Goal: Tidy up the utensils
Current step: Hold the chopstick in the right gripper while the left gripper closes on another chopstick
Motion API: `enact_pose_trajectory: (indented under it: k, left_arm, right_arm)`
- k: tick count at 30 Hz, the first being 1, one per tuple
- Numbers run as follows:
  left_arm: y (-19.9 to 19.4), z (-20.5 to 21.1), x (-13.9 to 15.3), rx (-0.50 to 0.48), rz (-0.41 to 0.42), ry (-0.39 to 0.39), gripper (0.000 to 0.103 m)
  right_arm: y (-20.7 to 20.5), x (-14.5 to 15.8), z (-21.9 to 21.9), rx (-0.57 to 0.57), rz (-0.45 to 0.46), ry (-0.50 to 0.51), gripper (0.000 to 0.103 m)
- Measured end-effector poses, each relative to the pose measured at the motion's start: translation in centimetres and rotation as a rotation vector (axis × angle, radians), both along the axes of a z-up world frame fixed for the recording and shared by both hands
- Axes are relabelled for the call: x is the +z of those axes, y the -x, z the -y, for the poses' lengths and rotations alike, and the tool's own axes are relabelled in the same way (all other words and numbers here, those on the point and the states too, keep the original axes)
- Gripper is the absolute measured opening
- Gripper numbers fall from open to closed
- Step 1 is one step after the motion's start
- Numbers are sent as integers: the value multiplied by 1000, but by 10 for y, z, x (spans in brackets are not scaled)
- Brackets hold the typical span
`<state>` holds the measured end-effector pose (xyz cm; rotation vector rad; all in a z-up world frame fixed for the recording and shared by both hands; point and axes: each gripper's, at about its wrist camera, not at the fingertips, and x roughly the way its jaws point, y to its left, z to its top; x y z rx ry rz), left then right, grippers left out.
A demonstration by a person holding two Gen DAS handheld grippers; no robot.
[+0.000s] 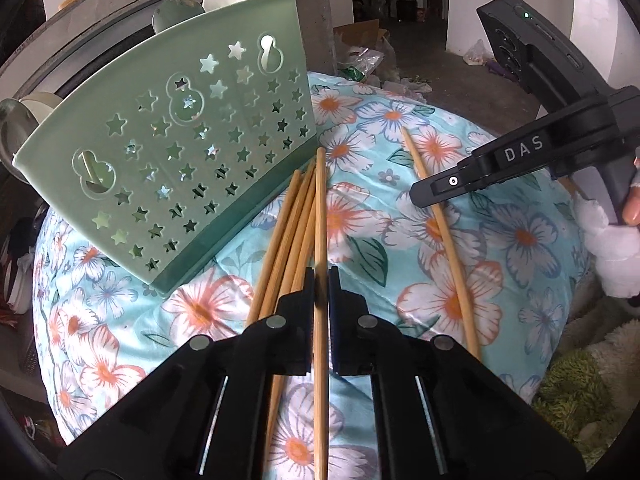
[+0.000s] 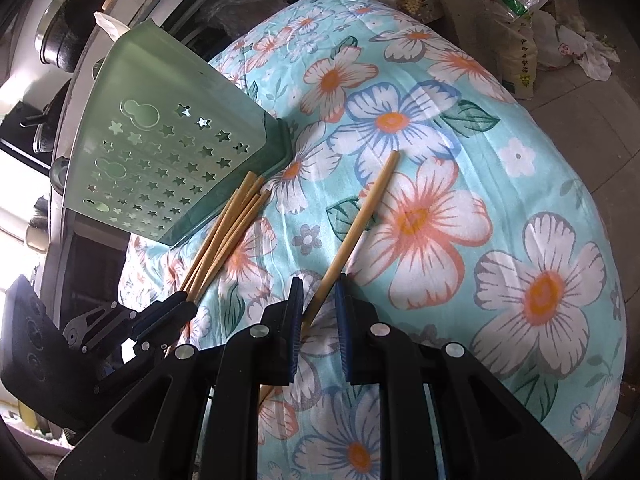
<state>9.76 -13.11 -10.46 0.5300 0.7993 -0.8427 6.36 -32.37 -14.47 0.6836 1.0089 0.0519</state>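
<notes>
The left gripper (image 1: 321, 280) is angled down, its jaws closed tight. The right gripper (image 2: 318, 292), also angled down, has jaws narrowly apart.

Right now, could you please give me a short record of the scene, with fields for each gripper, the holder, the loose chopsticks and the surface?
left gripper: shut on one chopstick
right gripper: around a single chopstick, grip unclear
holder: green, star holes, lying tilted on the cloth
loose chopsticks: bundle beside the holder's base
surface: flowered cloth
</notes>
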Motion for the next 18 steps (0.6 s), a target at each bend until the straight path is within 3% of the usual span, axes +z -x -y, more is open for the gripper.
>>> enact_pose_trajectory:
  k: [5,10,14,18]
  left_arm:
    - [7,0,-3,-10,-116,26,6]
    - [11,4,-12,-3,-165,6,6]
    - [5,10,-13,14,-186,10,21]
    - [-6,21,-11,23,-206,28,23]
  right_arm:
    - [3,2,2,10,1,0,16]
    - [9,4,11,-6,-5,15,16]
    - [11,2,18,-10,-6,-8,16]
    - [10,5,22,-19,4,-15,17]
